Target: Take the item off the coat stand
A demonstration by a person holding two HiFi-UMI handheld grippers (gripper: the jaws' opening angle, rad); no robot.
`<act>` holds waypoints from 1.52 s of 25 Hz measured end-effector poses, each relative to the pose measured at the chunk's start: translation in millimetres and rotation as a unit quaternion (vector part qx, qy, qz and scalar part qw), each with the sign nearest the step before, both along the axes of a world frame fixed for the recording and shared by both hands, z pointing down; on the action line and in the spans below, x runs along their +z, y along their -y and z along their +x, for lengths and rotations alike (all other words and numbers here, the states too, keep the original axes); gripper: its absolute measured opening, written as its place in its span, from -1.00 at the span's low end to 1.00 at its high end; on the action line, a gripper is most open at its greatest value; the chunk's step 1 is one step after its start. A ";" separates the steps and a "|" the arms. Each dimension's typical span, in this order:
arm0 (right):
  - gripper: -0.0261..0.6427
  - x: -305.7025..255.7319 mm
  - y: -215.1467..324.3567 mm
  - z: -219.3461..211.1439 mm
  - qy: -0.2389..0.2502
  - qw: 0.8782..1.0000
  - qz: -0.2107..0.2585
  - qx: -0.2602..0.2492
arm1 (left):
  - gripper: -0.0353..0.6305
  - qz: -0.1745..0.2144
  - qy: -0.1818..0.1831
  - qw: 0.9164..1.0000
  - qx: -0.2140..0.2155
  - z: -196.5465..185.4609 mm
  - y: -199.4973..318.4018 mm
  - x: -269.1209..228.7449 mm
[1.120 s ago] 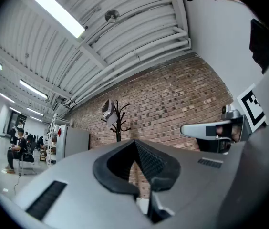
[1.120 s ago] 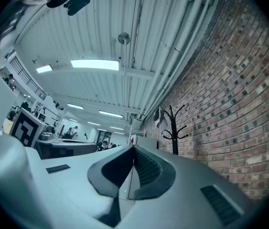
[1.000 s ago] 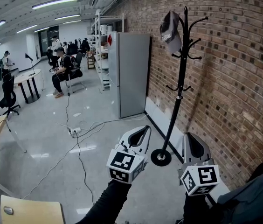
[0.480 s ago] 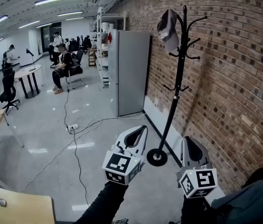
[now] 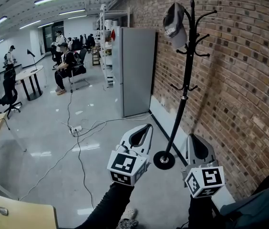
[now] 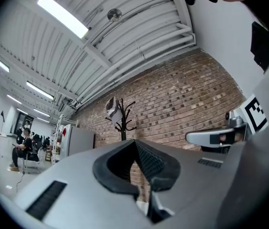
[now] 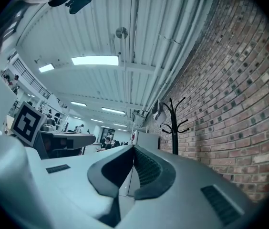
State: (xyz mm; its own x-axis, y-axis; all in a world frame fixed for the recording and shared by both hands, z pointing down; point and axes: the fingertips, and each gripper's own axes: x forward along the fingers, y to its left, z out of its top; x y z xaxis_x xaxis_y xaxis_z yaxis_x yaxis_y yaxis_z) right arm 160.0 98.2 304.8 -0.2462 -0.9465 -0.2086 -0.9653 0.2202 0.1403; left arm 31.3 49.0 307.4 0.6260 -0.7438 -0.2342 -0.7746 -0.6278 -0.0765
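A black coat stand [image 5: 186,75] rises by the brick wall, its round base [image 5: 164,160] on the floor. A grey cap [image 5: 174,26] hangs on an upper left hook. The cap [image 6: 111,109] and the stand [image 6: 123,124] show small and far off in the left gripper view; the stand [image 7: 173,122] and the cap [image 7: 157,110] show likewise in the right gripper view. Low in the head view, my left gripper [image 5: 148,126] points up just left of the pole and is shut with nothing in it. My right gripper [image 5: 193,137] sits right of the base, shut and empty too.
A grey cabinet [image 5: 135,70] stands left of the coat stand against the brick wall [image 5: 239,70]. Cables [image 5: 79,142] trail across the shiny floor. People sit and stand by a table [image 5: 28,78] far back left. A wooden desk corner [image 5: 22,213] lies at bottom left.
The view has shifted slightly, so the stand and cap sit a little more to the right. Both grippers keep their place below the stand and stay shut.
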 end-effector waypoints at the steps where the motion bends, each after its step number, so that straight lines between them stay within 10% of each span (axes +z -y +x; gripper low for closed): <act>1: -0.89 -0.5 7.9 1.0 0.000 1.000 0.001 0.004 | -0.87 0.000 -0.001 1.000 0.003 1.3 8.2 0.3; 38: -0.89 -30.7 260.6 4.1 -0.005 0.998 0.014 0.067 | -0.87 0.005 -0.002 0.999 0.049 2.4 274.5 -22.4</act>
